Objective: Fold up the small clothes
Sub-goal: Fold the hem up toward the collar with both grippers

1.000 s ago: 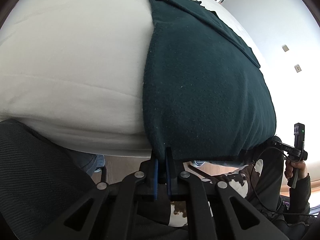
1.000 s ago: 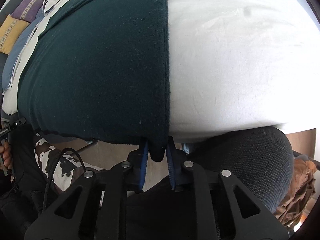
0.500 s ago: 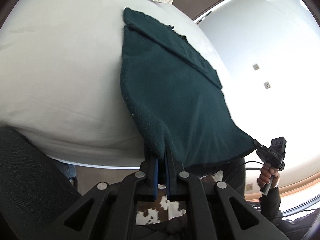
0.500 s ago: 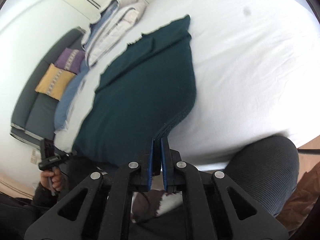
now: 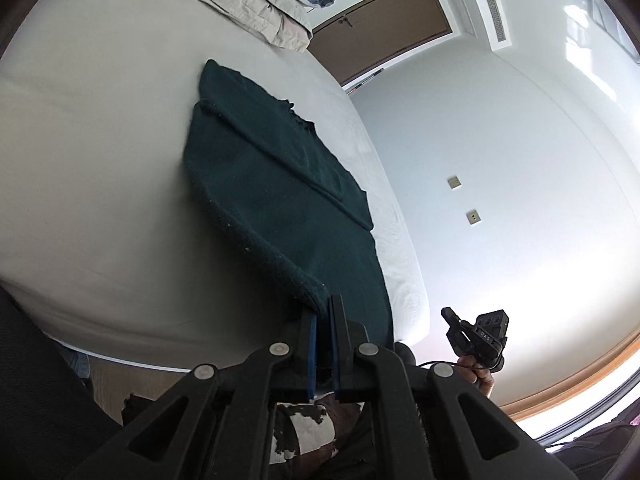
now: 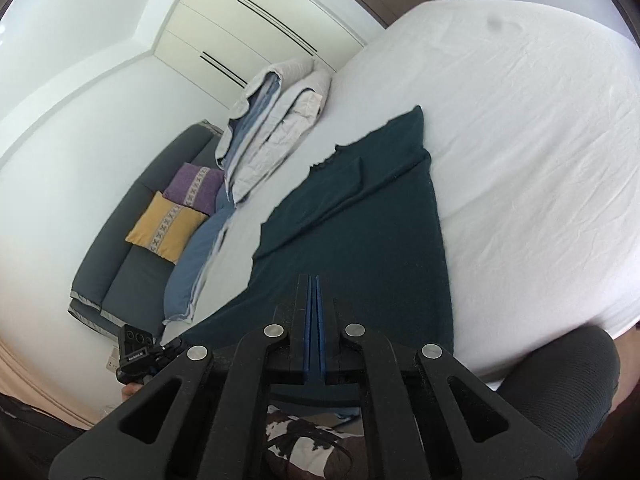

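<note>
A dark green garment point(image 5: 276, 184) lies lengthwise on the white bed point(image 5: 100, 160), its far part folded over itself. My left gripper point(image 5: 323, 312) is shut on the garment's near left corner, lifted off the bed edge. In the right wrist view the same garment point(image 6: 360, 240) stretches away from me. My right gripper point(image 6: 313, 288) is shut with its pads together over the near hem; the cloth between them is hidden, so the hold is not clear. The right gripper also shows in the left wrist view point(image 5: 478, 334), and the left gripper in the right wrist view point(image 6: 136, 354).
A folded quilt point(image 6: 276, 120) lies at the bed's far end. A dark sofa with a yellow cushion point(image 6: 164, 226) and a purple cushion point(image 6: 196, 188) stands to the left. A wardrobe point(image 6: 248, 36) and a brown door point(image 5: 384, 28) are behind. My knee point(image 6: 560, 384) is by the bed edge.
Both grippers have risen and tilted up from the bed edge, lifting the near hem. The right gripper's pads have closed together.
</note>
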Tool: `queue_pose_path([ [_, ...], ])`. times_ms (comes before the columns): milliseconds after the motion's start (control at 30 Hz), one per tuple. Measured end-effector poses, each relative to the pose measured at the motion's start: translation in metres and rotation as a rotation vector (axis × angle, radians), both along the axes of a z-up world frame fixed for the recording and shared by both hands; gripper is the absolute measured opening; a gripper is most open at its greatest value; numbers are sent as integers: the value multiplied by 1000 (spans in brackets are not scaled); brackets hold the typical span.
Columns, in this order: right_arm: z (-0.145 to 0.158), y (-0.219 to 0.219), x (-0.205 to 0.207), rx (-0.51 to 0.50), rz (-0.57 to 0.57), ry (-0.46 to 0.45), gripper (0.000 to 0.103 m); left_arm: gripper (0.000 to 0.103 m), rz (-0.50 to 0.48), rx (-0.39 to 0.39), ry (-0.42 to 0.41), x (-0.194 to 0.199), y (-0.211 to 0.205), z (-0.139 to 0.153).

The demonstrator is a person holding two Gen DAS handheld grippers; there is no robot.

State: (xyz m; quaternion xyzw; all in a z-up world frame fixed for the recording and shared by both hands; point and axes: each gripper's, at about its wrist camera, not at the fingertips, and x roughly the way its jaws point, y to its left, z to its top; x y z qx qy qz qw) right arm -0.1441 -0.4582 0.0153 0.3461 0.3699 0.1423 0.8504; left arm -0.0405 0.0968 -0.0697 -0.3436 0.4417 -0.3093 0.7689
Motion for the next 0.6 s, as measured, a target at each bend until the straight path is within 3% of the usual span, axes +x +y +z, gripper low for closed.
queue_pose_path([
  [100, -35, 2, -5, -118, -41, 134, 4, 6, 2, 38, 36, 2, -1, -15],
  [133, -41, 1, -6, -149, -62, 163, 10, 6, 3, 39, 49, 3, 2, -20],
  [200, -55, -2, -6, -155, -70, 233, 36, 6, 11, 32, 63, 4, 5, -26],
  [233, -61, -2, -5, -153, -60, 267, 55, 6, 15, 29, 64, 4, 7, -27],
  [367, -93, 23, 2, -260, 45, 389, 56, 6, 20, 27, 57, 2, 10, -26],
  [600, -145, 49, 10, -355, 133, 556, 54, 6, 3, 57, 48, -4, 9, -23],
])
